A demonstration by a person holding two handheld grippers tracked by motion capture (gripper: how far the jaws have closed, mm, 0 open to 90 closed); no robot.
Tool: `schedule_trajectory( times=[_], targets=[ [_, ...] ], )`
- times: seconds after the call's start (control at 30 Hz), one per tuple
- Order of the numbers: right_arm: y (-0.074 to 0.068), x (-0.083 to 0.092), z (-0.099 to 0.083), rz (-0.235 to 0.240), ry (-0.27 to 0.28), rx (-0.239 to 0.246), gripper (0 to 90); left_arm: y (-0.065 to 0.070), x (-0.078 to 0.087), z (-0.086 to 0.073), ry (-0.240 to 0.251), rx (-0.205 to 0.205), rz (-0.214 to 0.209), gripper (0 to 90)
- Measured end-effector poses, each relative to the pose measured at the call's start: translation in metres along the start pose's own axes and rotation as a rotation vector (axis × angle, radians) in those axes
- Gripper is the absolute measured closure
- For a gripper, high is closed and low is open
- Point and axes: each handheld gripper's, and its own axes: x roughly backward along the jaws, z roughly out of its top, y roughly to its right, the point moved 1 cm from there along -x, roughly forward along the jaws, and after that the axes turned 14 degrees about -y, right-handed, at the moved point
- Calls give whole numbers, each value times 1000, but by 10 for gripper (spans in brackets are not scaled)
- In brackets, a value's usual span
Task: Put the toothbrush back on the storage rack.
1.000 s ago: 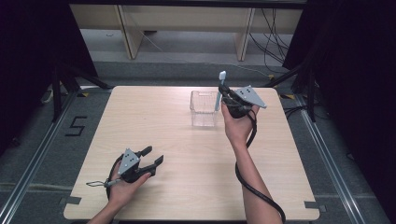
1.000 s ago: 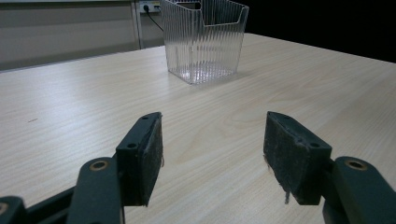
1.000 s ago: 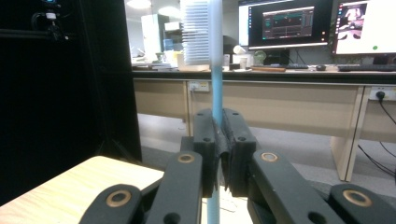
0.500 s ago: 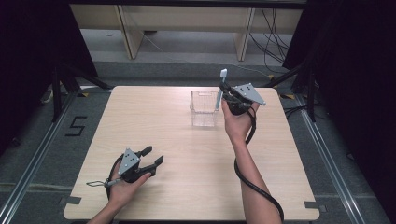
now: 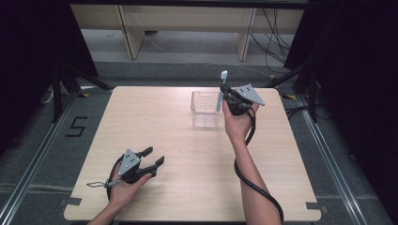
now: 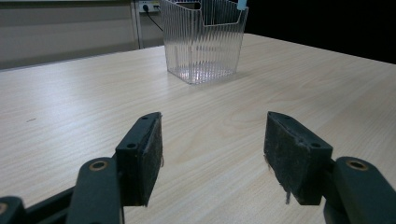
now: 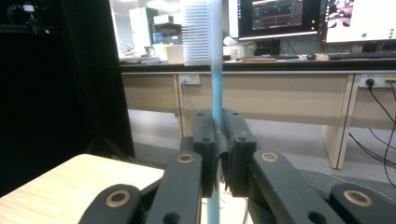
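Nothing has moved; right hand-held gripper (image 5: pixel 224 92) clamps toothbrush (image 5: pixel 221 86) above basket's rim (image 5: pixel 205 93); left hand-held gripper (image 5: pixel 156 157) open.

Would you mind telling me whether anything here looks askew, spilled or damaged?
Nothing stands out. The clear container stands upright on the table, the right gripper holds the blue toothbrush upright with its bristles on top, and the left gripper rests open.

The light blue toothbrush (image 7: pixel 215 70) stands upright, white bristles at the top, clamped at its handle. Its lower end is at the clear ribbed container (image 5: pixel 205 109) on the table.
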Motion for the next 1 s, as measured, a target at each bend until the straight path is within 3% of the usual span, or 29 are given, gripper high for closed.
schedule_trajectory(
  times=[1.0],
  targets=[
    [2,-9,-19,-3,-40,-7,852,0,0,0,-1,0,0,370]
  ],
)
